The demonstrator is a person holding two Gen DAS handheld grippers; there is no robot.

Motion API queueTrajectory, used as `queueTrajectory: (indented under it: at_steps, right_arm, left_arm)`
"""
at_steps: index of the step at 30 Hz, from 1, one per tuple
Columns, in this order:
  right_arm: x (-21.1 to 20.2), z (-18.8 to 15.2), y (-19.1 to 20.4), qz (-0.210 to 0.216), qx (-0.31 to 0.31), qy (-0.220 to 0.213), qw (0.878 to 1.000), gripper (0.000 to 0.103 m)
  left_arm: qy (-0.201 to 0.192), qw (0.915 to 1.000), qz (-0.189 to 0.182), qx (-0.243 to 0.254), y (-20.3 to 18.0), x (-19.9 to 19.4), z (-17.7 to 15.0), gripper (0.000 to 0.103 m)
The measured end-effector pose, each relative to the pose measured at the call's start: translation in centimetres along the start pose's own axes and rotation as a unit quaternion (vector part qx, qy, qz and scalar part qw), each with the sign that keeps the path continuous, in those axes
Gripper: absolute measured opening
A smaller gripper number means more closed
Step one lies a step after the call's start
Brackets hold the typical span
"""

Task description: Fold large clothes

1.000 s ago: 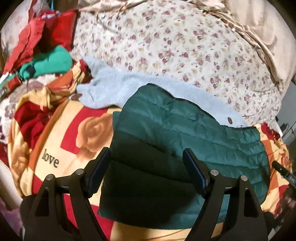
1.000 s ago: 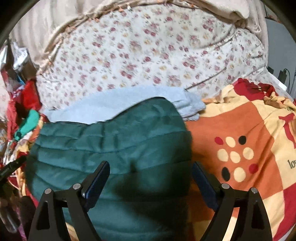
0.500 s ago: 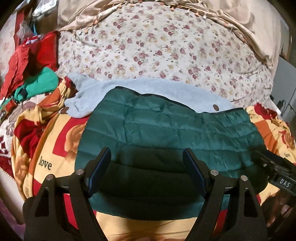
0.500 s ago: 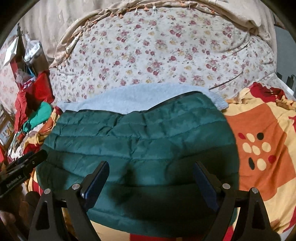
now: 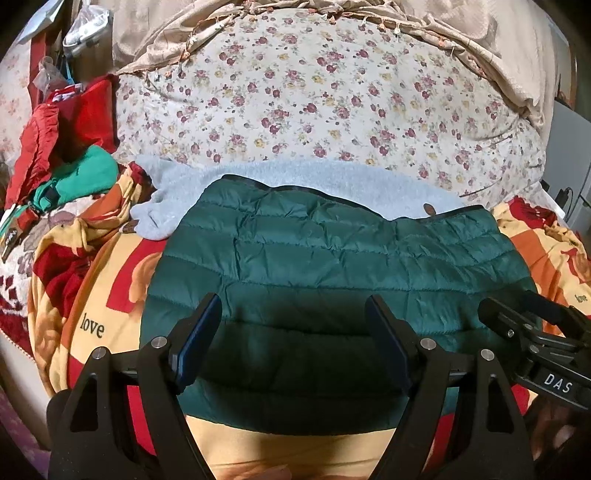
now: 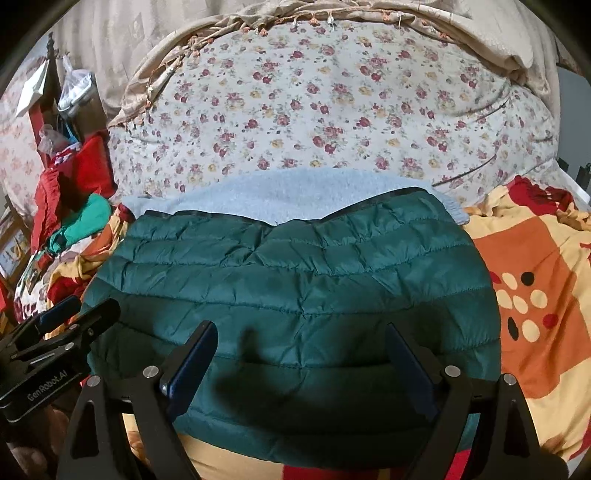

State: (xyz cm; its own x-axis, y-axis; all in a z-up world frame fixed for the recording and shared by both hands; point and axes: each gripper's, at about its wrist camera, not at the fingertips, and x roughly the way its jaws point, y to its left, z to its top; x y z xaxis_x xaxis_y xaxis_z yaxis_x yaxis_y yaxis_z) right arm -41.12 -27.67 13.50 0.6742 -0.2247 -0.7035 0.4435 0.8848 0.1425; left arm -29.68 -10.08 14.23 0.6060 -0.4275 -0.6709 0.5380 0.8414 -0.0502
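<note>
Green quilted jacket: one jacket (image 5: 332, 273) is lying folded into a wide, rounded rectangle on the blanket, near the front edge of the bed; its far edge is overlapping the pale blue garment.
Pale blue fleece garment: one piece (image 5: 317, 181) is lying flat behind the jacket, touching it, with one brown button (image 5: 429, 209) showing near the jacket's far right corner.
Left gripper: one gripper (image 5: 293, 332) is hovering above the near half of the jacket, its two blue-padded fingers (image 5: 195, 343) spread wide and holding nothing; in the right wrist view it (image 6: 68, 314) is showing at the jacket's left edge.
Right gripper: one gripper (image 6: 299, 354) is hanging over the near half of the jacket, fingers set wide apart with nothing between them; in the left wrist view it (image 5: 532, 325) is appearing at the jacket's right edge.
Blanket: one patterned blanket (image 5: 96, 317) in yellow, red and orange is covering the front of the bed under the jacket; the word "love" is printed on it left of the jacket, and a cluster of dots (image 6: 528, 306) is showing on its right part.
Floral quilt: one cream quilt with small red flowers (image 6: 332, 110) is piling up behind the garments.
Beige fringed cloth: one cloth (image 6: 480, 33) is draping over the top of the quilt.
Left-side heap: one red garment (image 5: 40, 144) and one bright green garment (image 5: 85, 177) are lying bunched at the left edge of the bed.
</note>
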Motion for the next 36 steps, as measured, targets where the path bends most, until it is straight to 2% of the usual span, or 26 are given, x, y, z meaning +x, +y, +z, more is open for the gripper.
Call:
queueTrajectory:
  at_steps: [2, 36]
  right_arm:
    - [-0.02, -0.04, -0.05, 0.002, 0.004, -0.002, 1.000, 0.096]
    - [0.70, -0.37, 0.48, 0.012, 0.004, 0.014, 1.000, 0.096]
  left_arm:
    - [0.001, 1.0000, 0.002, 0.002, -0.13, 0.08, -0.05, 0.080]
    - [0.006, 1.0000, 0.005, 0.006, -0.11, 0.70, -0.47, 0.080]
